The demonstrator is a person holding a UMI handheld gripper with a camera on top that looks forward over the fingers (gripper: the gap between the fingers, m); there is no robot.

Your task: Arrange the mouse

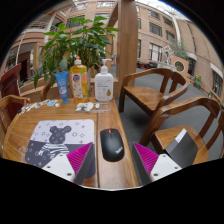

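We see a wooden table point(20, 132) bearing a mouse-patterned mat point(50, 138) and, farther back, a white pump bottle point(104, 83) beside an orange bottle point(80, 80). A leafy plant point(70, 40) rises behind them, and wooden chairs point(155, 95) stand beside the table.

One mouse point(112, 144), black, on the tabletop point(20, 130). One mouse mat point(52, 139), patterned, left of it. Three containers in a row at the tabletop's far side: one blue tube point(63, 86), one orange-labelled bottle point(80, 80), one white pump bottle point(104, 82). One potted plant point(75, 40) behind them. Two wooden chairs point(150, 93) at the right. One hand-held gripper point(112, 160), two fingers, two magenta pads point(79, 157), spread wide with the mouse between them.
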